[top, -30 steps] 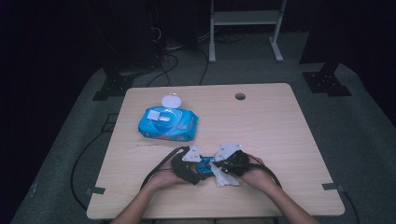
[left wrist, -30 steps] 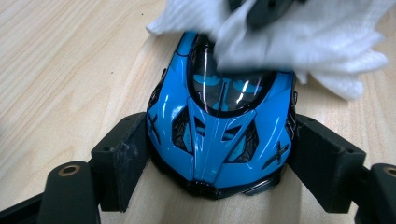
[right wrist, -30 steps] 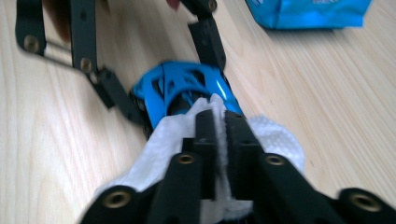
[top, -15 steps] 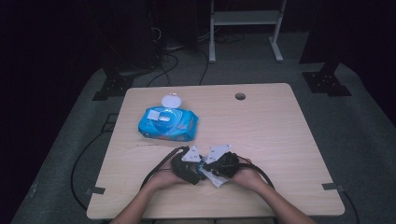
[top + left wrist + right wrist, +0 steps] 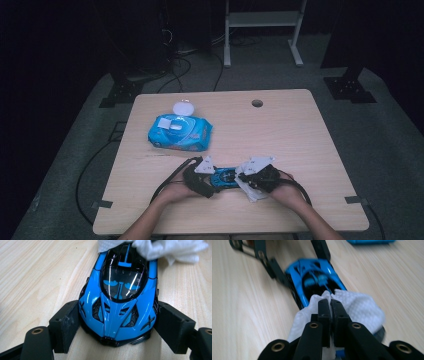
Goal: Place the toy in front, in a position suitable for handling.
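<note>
From the high view we see a wooden table point(image 5: 300, 145) with both of the person's hands near its front edge: the left gripper point(image 5: 212, 176) and the right gripper point(image 5: 246, 179) face each other, with a blue toy car point(image 5: 225, 178) between them. That view is too small for us to read the jaws. The left gripper view settles it for that side: the left gripper point(image 5: 117, 326) has its two black jaws partly spread and pressed against the flanks of the car point(image 5: 118, 302) at its nose, holding it on the tabletop point(image 5: 37, 277). At the top of that view a white wipe point(image 5: 170, 248) lies over the car's far end. The right gripper view shows what the others do not: the right gripper point(image 5: 330, 305) has its jaws nearly together, pinching the wipe point(image 5: 359, 310), which is draped on the car point(image 5: 312, 277) over its rear half. Farther back on the table, to the left of centre, we see a blue pack of wipes point(image 5: 180, 132) with its white lid point(image 5: 183, 108) flipped open behind it.
</note>
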